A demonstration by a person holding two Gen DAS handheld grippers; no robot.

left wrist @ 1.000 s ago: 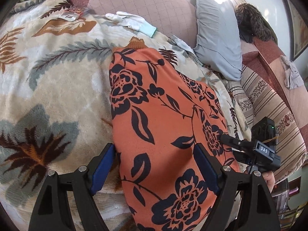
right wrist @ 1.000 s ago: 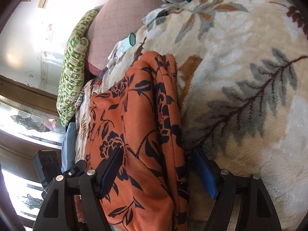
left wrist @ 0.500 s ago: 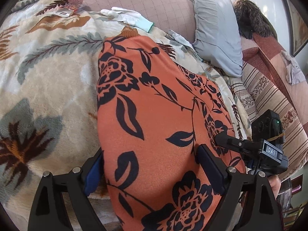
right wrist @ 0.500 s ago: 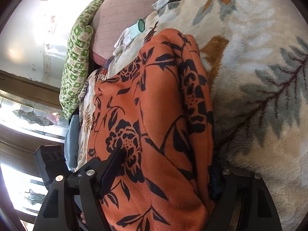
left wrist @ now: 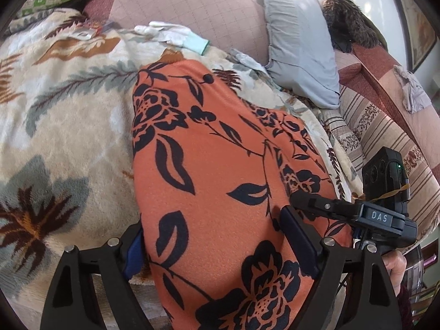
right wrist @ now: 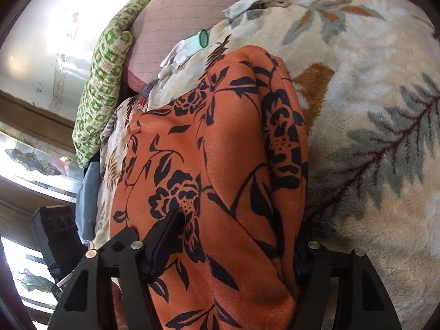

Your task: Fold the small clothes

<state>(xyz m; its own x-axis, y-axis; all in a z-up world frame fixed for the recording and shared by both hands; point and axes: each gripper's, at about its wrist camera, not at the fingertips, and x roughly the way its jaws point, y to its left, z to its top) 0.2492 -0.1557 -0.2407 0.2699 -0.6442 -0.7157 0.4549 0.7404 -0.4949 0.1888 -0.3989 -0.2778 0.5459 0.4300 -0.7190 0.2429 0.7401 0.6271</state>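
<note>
A cream blanket (left wrist: pixel 68 126) with grey-green fronds and brown leaves is covering the bed and carrying everything. An orange garment (left wrist: pixel 209 170) printed with dark flowers is lying directly on it, running from the near edge toward the far cushions. Beyond the garment, a white glove (left wrist: pixel 170 31) with a pale green cuff is resting on the blanket, and a small packet (left wrist: pixel 82 33) is lying near the far left corner.

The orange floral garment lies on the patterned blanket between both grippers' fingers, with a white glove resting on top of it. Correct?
Not quite. The white glove lies apart from the orange floral garment, on the patterned blanket beyond its far end, as the left wrist view shows. The rest holds.
</note>
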